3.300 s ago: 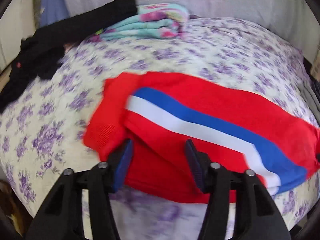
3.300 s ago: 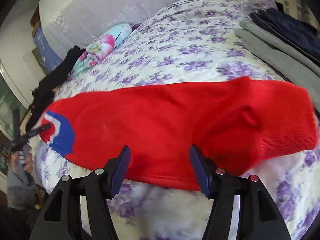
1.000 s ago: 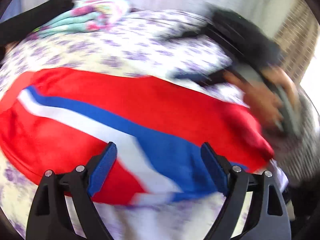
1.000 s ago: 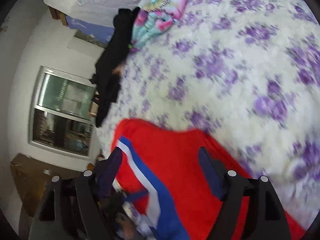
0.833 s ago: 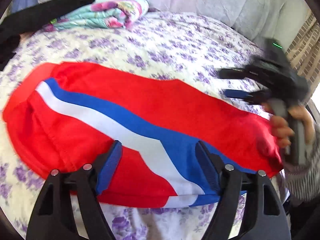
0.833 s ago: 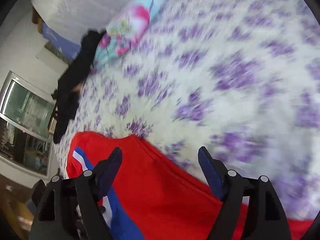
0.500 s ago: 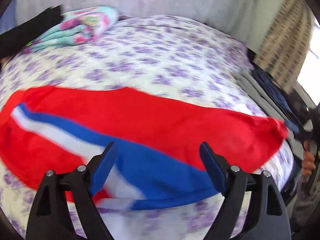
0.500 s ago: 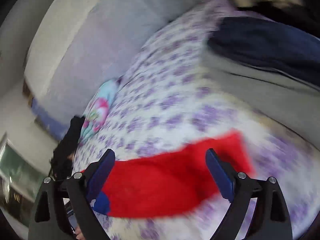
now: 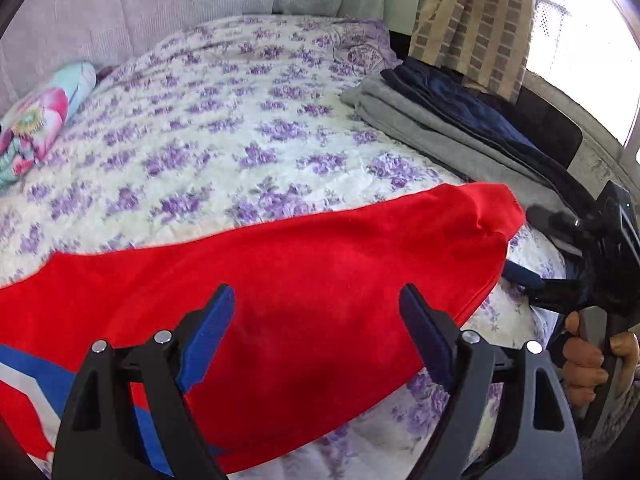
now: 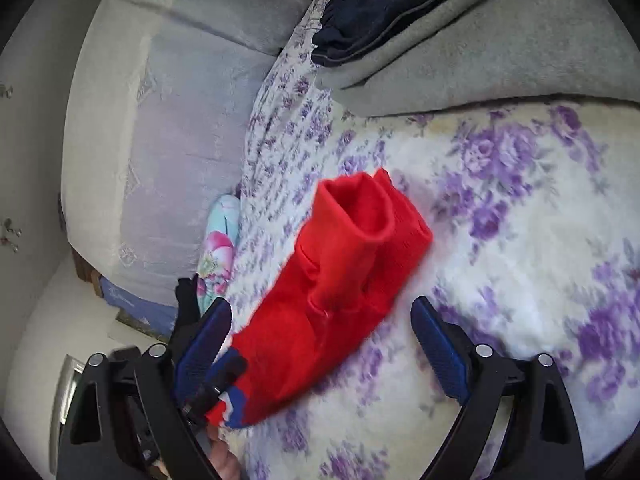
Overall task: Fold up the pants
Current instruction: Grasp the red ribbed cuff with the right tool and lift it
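Observation:
Red pants (image 9: pixel 320 264) with a blue and white side stripe (image 9: pixel 24 364) lie lengthwise across the floral quilt (image 9: pixel 240 120). In the left wrist view my left gripper (image 9: pixel 318 308) hovers open above the red leg, its blue pads apart from the cloth. The right gripper (image 9: pixel 534 246), held by a hand (image 9: pixel 580 356), sits open just beyond the cuff end. In the right wrist view the cuff (image 10: pixel 360 224) stands open like a tube. My right gripper (image 10: pixel 320 320) is wide open just short of it, and its pads press on nothing.
A stack of folded grey and navy garments (image 9: pixel 440 132) lies at the bed's right edge, close behind the cuff (image 10: pixel 480 52). A rolled floral cloth (image 9: pixel 36 120) rests at the far left. A grey padded headboard (image 9: pixel 160 8) and a checked curtain (image 9: pixel 472 20) stand behind.
The left view has swung from the striped end toward the plain red leg. The right gripper left the middle of the pants, travelled to the cuff end and rolled, its jaws spreading wider.

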Demonstrator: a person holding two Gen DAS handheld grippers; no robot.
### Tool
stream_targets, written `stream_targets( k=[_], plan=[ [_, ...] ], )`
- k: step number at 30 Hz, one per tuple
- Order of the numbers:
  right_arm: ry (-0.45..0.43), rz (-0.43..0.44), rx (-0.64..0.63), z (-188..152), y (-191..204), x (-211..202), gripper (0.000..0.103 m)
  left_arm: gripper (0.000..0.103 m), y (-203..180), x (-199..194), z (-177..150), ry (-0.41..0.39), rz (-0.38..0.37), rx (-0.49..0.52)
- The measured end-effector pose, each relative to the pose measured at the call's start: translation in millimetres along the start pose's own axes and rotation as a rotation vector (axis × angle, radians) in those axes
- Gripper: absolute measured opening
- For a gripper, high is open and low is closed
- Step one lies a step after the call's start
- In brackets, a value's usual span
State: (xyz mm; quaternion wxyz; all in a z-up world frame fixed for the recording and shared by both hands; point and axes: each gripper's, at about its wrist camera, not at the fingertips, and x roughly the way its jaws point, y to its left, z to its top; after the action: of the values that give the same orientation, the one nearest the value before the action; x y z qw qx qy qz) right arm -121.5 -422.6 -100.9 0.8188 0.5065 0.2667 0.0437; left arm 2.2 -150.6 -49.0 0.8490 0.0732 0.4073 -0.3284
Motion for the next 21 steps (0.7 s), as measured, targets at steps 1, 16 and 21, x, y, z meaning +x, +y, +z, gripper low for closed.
stream_targets(
  k=[1,16,21],
  plan=[
    [0.005,-0.006,-0.001,2.3,1.3,1.0,0.092,0.082,2.0,5.2,0.1,0.015,-0.004,-0.023],
    [-0.105,-0.022,0.012,12.9,-11.2,19.7,0.028,0.082,8.1,29.8,-5.7,0.063,-0.005,-0.053],
    [-0.1,-0.018,-0.008,10.6,-13.9,16.0,0.026,0.082,17.6,25.4,-10.9,0.066,0.032,-0.059]
  ],
)
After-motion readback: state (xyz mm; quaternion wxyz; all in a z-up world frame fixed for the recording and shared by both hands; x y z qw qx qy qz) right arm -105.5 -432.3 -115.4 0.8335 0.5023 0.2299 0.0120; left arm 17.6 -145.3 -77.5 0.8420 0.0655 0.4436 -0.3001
